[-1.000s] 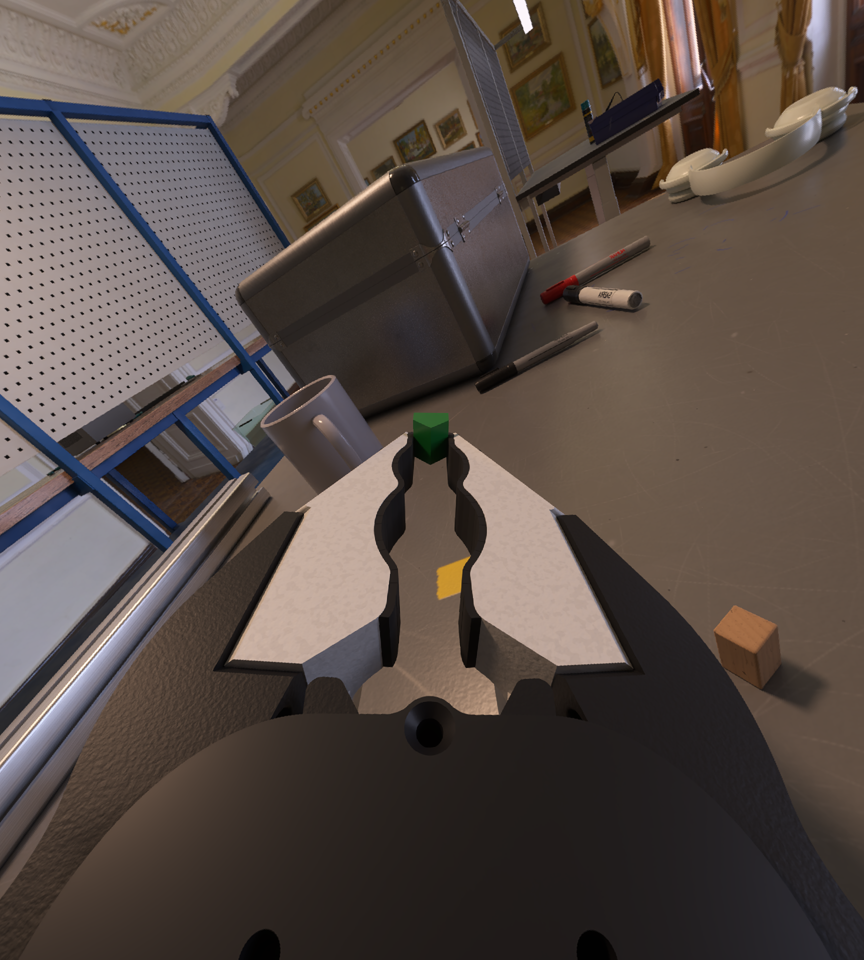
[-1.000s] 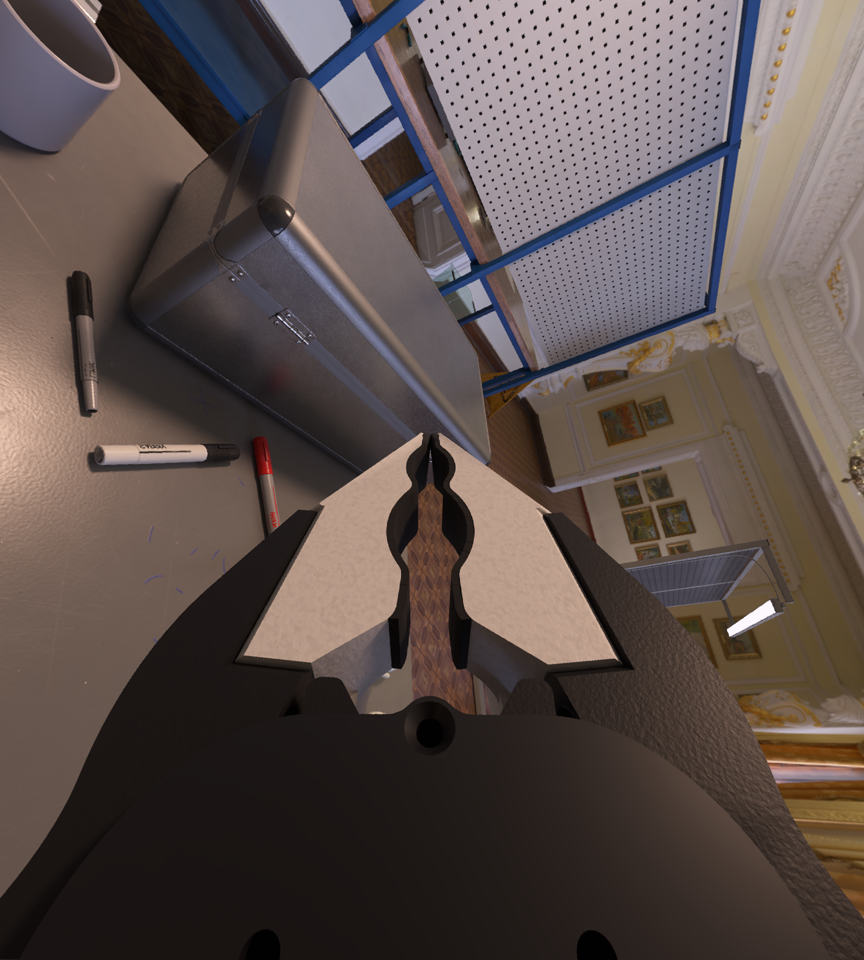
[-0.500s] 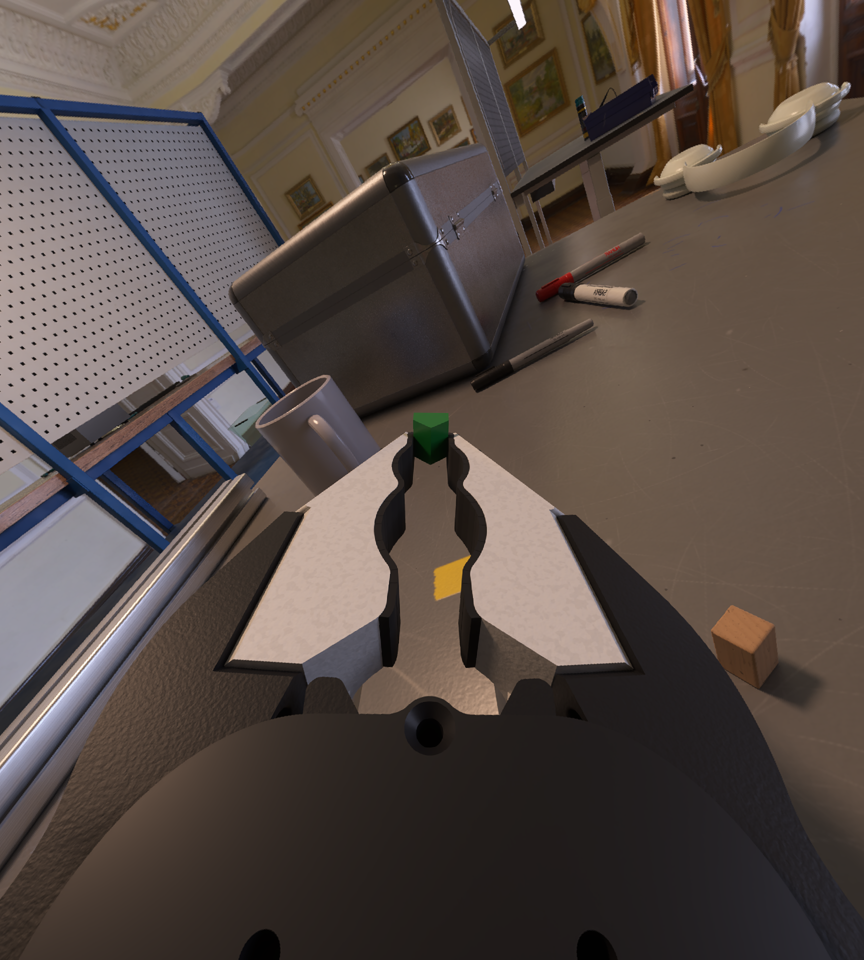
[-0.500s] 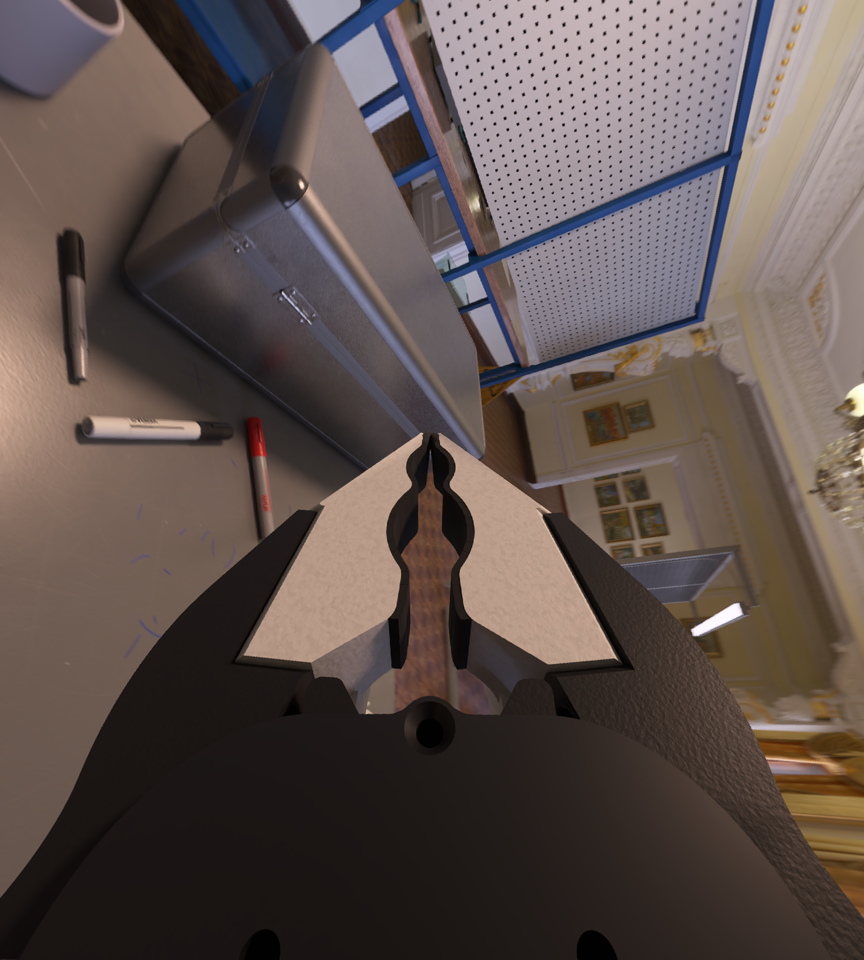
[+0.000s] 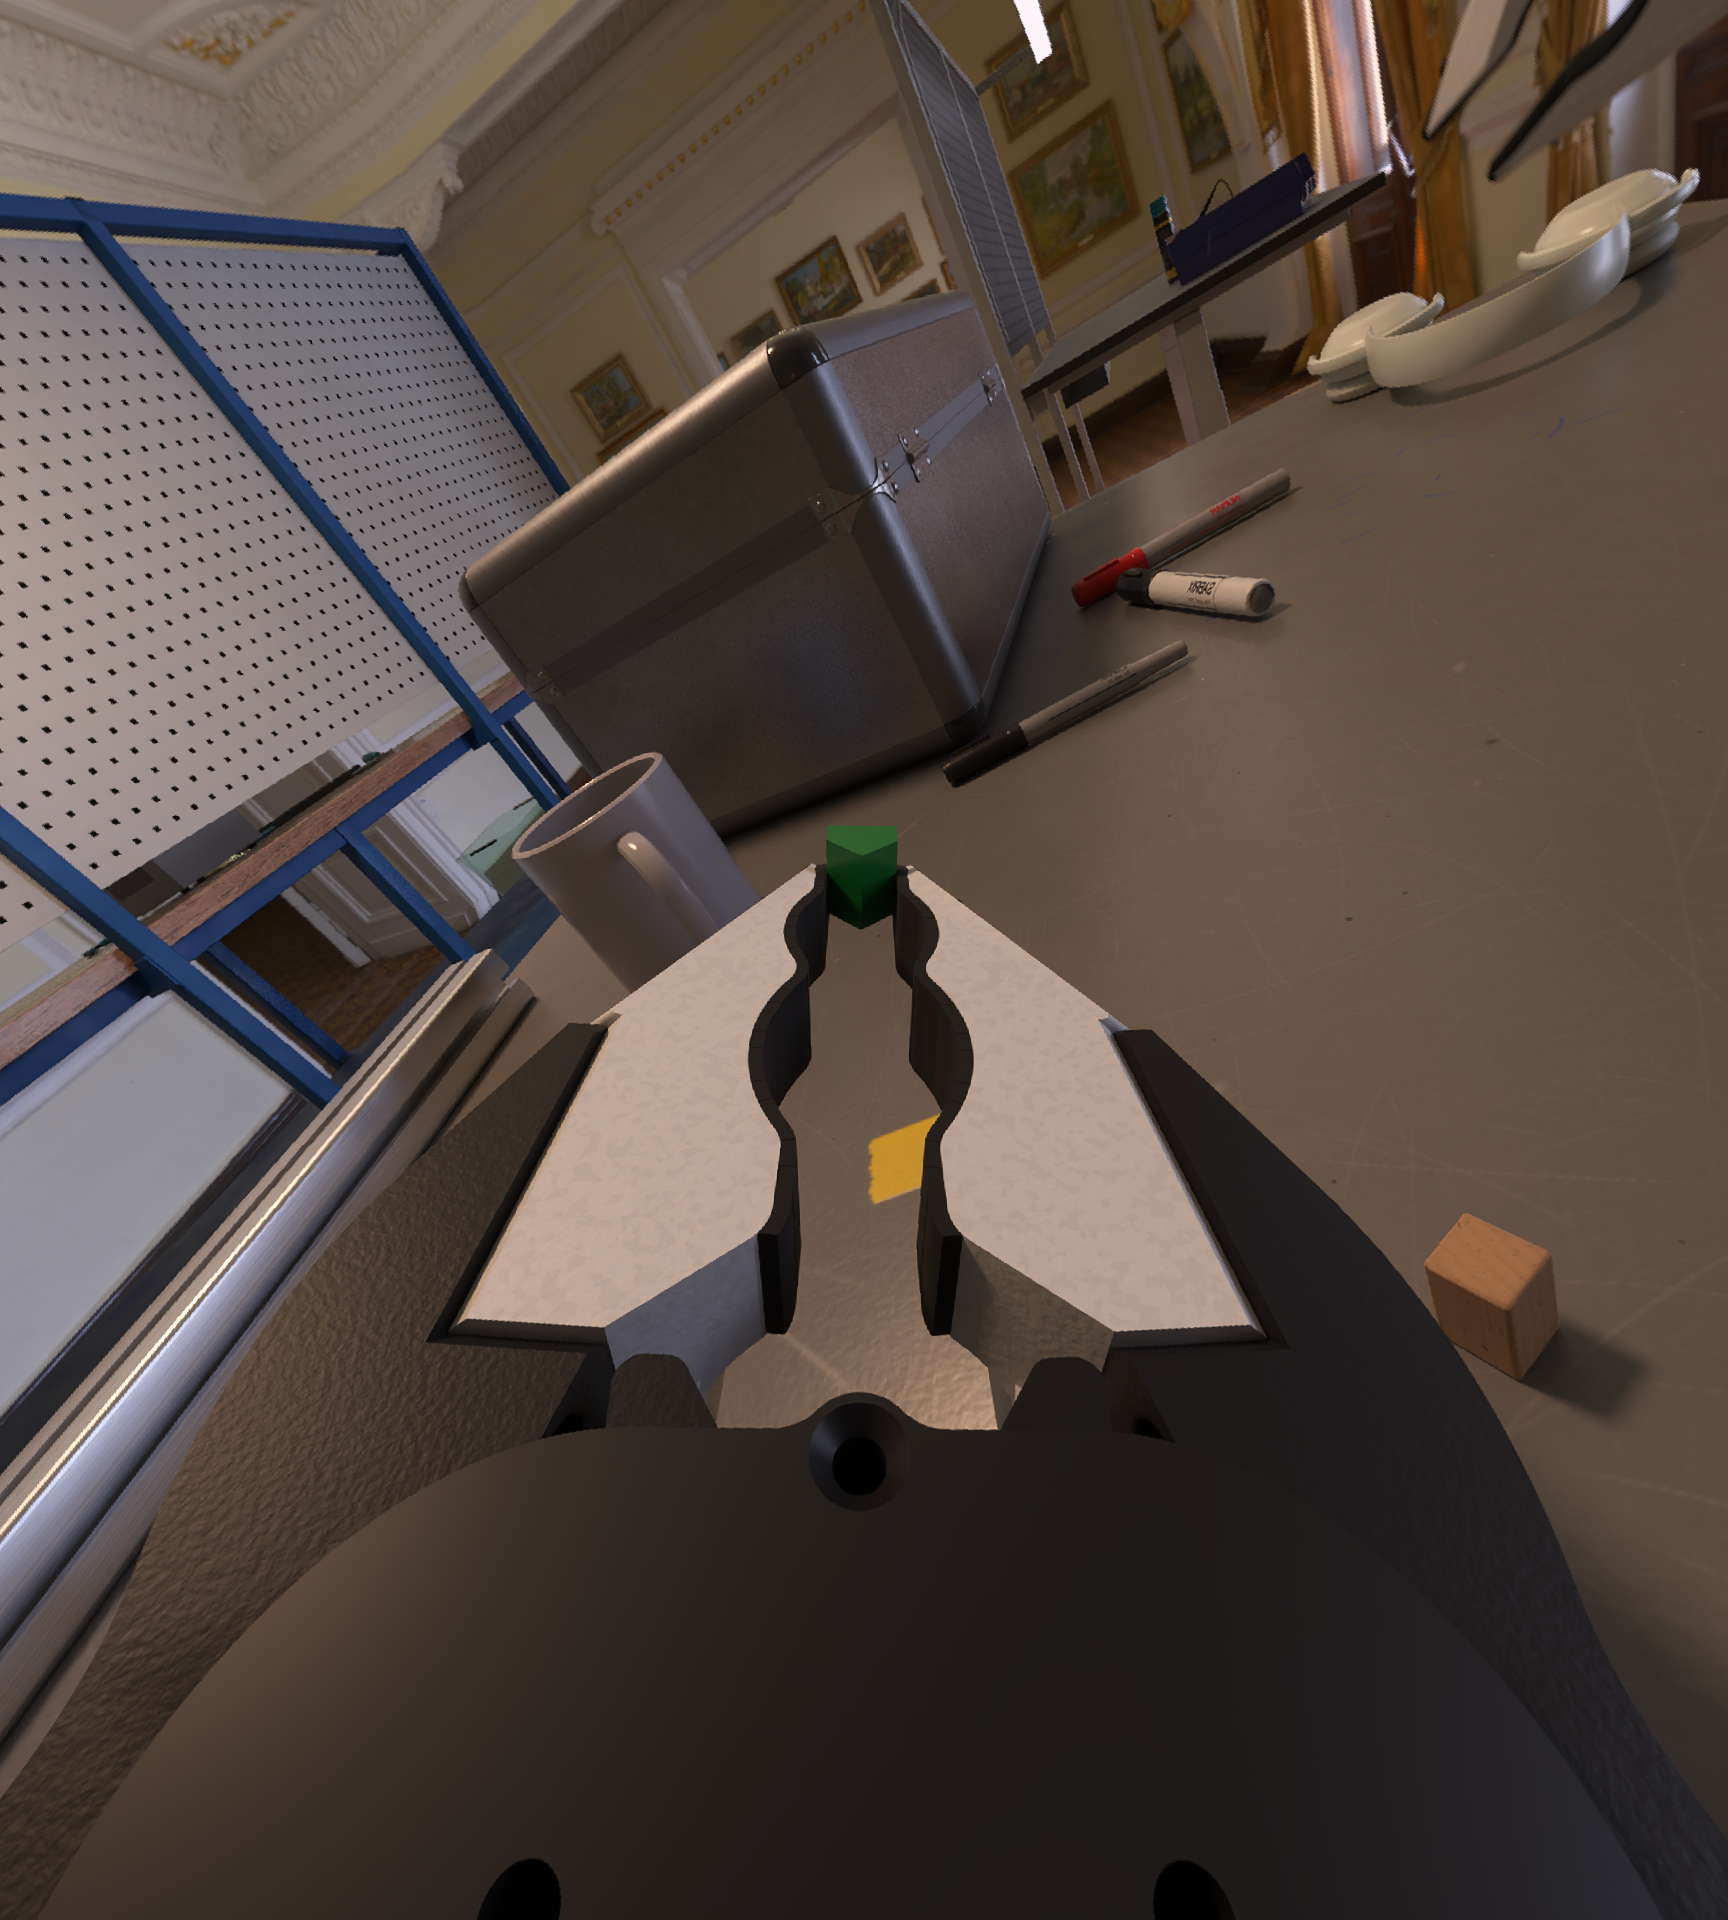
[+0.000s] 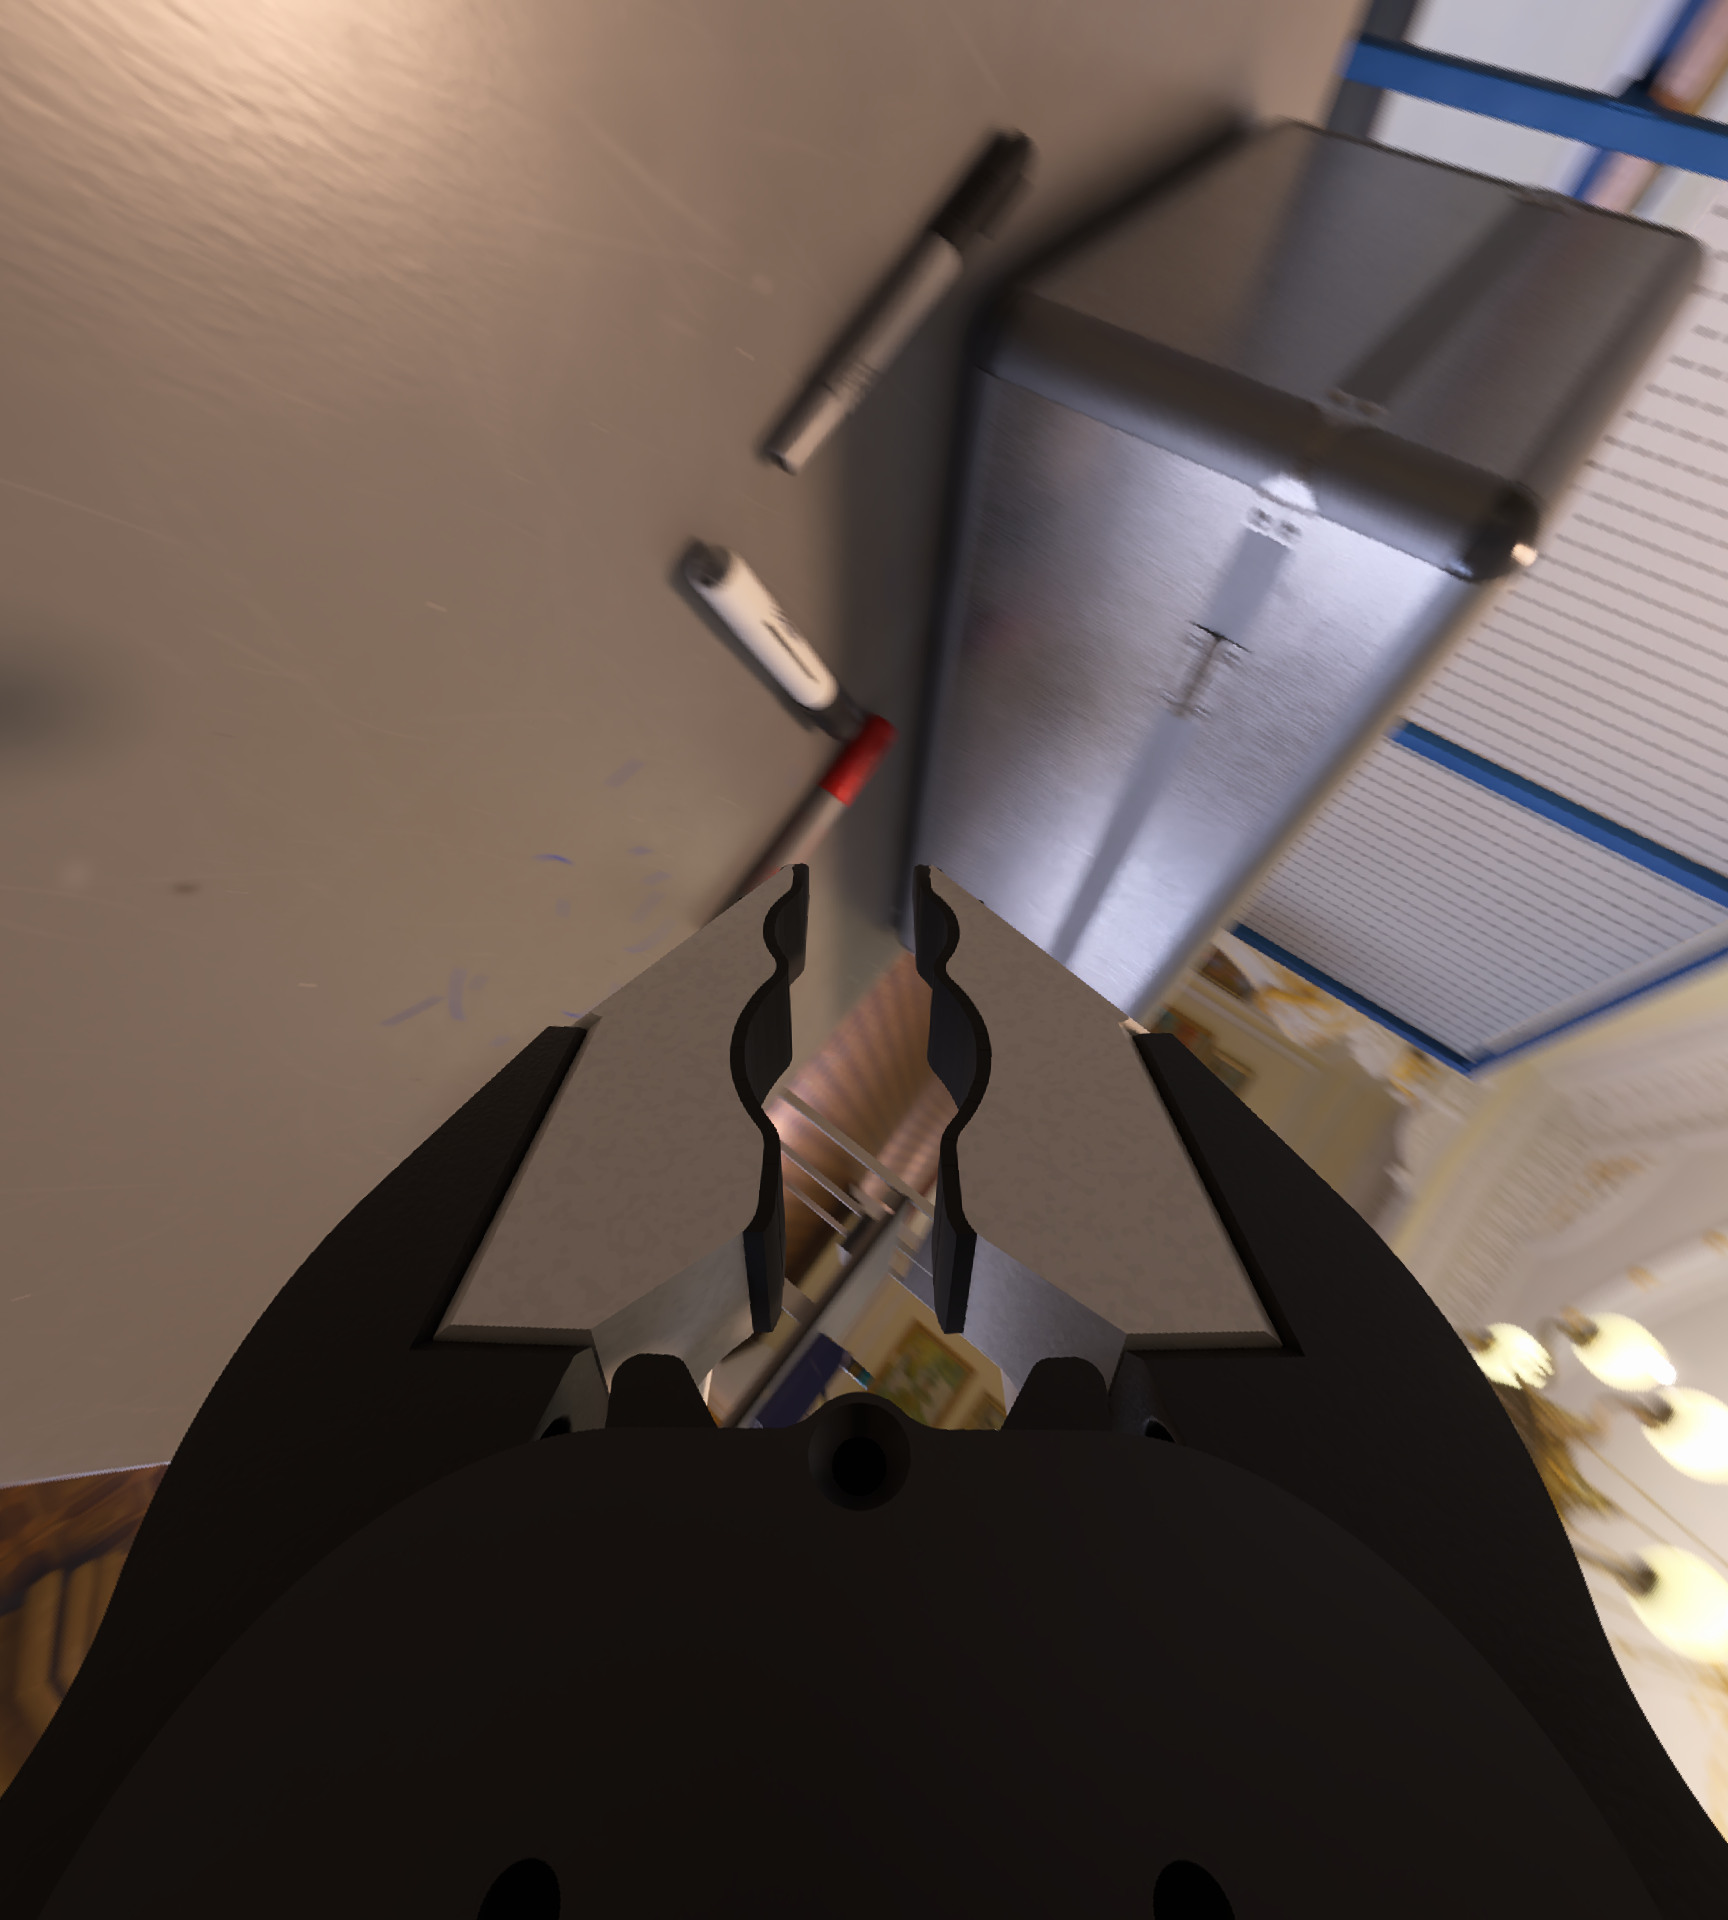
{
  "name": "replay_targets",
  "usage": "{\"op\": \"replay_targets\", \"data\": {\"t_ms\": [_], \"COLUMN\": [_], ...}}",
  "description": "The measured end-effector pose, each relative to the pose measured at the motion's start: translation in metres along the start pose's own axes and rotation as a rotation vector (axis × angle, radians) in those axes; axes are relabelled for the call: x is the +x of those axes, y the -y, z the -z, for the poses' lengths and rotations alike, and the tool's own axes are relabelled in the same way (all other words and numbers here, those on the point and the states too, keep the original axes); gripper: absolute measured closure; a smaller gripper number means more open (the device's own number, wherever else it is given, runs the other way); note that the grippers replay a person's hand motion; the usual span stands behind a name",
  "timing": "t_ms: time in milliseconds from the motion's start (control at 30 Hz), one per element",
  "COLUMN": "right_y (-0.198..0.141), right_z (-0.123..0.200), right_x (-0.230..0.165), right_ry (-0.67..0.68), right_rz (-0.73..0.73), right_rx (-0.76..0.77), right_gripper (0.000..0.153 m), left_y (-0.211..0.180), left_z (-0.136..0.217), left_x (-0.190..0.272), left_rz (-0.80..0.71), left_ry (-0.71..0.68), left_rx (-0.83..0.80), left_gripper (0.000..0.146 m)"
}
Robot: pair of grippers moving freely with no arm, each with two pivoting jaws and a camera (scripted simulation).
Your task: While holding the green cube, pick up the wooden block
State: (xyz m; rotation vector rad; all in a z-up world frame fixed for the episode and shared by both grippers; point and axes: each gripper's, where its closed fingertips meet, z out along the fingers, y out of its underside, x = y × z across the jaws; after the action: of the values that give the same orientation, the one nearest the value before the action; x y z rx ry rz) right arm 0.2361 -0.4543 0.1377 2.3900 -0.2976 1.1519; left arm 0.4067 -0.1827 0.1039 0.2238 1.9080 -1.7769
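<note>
My left gripper (image 5: 861, 883) is shut on the small green cube (image 5: 861, 875), which sits between its fingertips above the grey table (image 5: 1462, 935). The wooden block (image 5: 1491, 1307) lies on the table to the lower right of that gripper, apart from it. My right gripper (image 6: 861, 894) is open and empty, in the air near the table's far edge; its view is blurred by motion. The wooden block does not show in the right wrist view. The right gripper shows at the top right of the left wrist view (image 5: 1525, 73).
A metal case (image 5: 766, 582) stands by the blue pegboard frame (image 5: 216, 499); it also shows in the right wrist view (image 6: 1203, 582). A white mug (image 5: 621, 883) stands left of the cube. Three markers (image 5: 1203, 592) and white headphones (image 5: 1504, 301) lie beyond. A yellow patch (image 5: 901, 1158) marks the table.
My right gripper has opened and swung sharply, so its view turned and blurred. My left gripper has barely moved and still holds the green cube.
</note>
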Motion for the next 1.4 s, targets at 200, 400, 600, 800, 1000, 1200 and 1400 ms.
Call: {"op": "replay_targets", "data": {"t_ms": [200,400,600,800,1000,1200,1400], "right_y": [0.019,0.023,0.015,-0.013,-0.038,0.15,0.3], "right_z": [-0.01,-0.035,-0.032,-0.005,0.058,0.133,0.08], "right_x": [-0.048,-0.074,-0.103,-0.045,0.063,0.061,-0.004], "right_ry": [0.39,0.66,0.893,0.817,0.275,0.306,0.601], "right_rz": [-0.117,-0.361,-0.388,-0.708,-0.953,-0.949,-0.795], "right_rx": [0.075,0.09,-0.024,-0.004,0.171,0.829,0.89], "right_gripper": [0.133,0.133,0.132,0.067,0.07,0.097,0.111], "left_y": [0.0,0.0,0.0,0.0,0.0,0.006,0.012], "left_z": [-0.001,-0.001,-0.001,-0.001,-0.001,0.007,0.021], "left_x": [0.001,0.001,0.001,0.001,-0.001,-0.013,-0.031], "left_rz": [-0.004,-0.004,-0.005,-0.002,0.005,0.001,0.04], "left_ry": [-0.006,-0.008,-0.01,-0.011,0.001,0.064,0.144], "left_rx": [-0.001,0.001,0.001,0.002,0.006,0.036,0.075], "left_gripper": [0.135,0.135,0.135,0.135,0.135,0.135,0.135]}}
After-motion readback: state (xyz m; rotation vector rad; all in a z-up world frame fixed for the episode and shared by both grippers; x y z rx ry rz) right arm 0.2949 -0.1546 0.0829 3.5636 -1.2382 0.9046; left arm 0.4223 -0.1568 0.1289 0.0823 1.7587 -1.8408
